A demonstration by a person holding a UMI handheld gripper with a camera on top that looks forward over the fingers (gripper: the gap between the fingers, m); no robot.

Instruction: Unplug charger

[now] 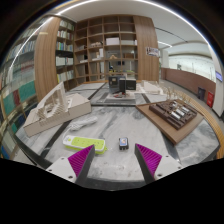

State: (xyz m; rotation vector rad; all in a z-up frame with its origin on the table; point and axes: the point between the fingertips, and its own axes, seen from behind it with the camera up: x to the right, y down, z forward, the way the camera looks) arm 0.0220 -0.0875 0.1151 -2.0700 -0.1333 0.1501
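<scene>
My gripper point(114, 160) is open, its two magenta pads wide apart above a grey marbled tabletop point(115, 128). A yellow-green power strip point(84, 142) lies on the table just ahead of the left finger. A small dark charger-like block point(123, 143) with a pale face sits just ahead of the gap between the fingers, closer to the right finger. Nothing is between the fingers. I cannot tell whether the block is plugged into anything.
A pale architectural model point(52, 108) stands on the table at the left. A wooden tray with dark objects point(174, 113) stands at the right. Tall wooden bookshelves point(110, 45) and a desk with a monitor point(121, 85) fill the far side of the room.
</scene>
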